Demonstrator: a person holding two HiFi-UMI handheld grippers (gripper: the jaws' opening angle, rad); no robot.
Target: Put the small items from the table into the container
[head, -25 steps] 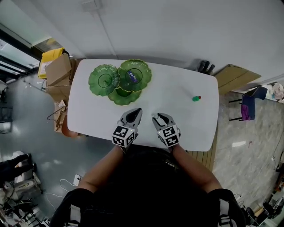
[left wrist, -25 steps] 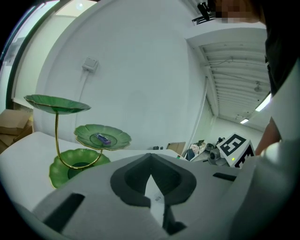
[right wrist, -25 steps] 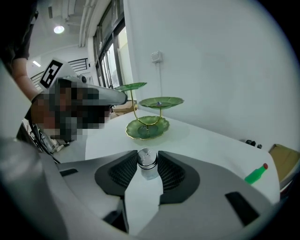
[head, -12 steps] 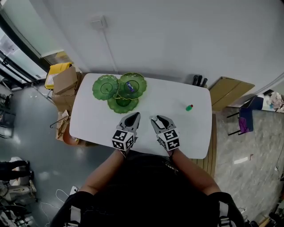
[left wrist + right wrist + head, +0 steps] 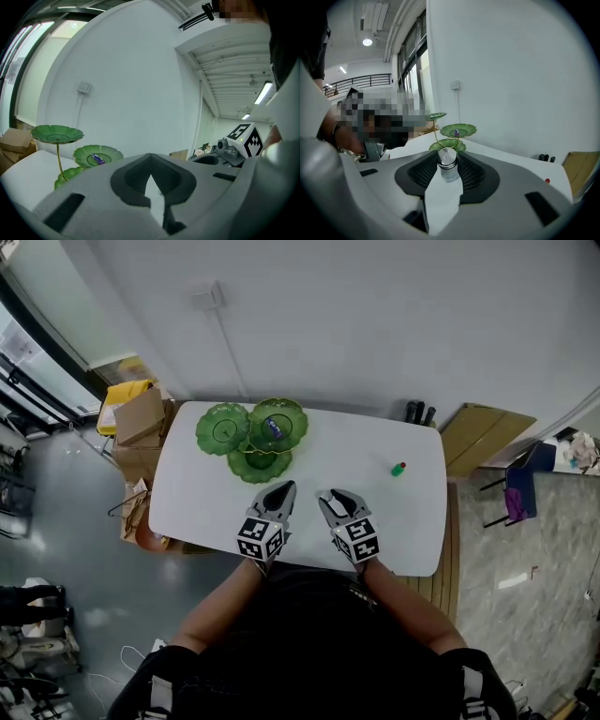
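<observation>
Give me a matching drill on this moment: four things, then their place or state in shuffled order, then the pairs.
1. left hand-held gripper
2. right hand-held gripper
3. purple item
4. green item with red cap

A. in a dish of the green stand
B. shut, nothing between the jaws
C. loose on the table, right side
D. shut on a small clear bottle

Pairs: 1-B; 2-D; 3-A; 4-C

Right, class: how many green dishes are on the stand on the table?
3. The left dish; the right dish, holding a purple item; the lower dish, in front of both. None looks hidden.
</observation>
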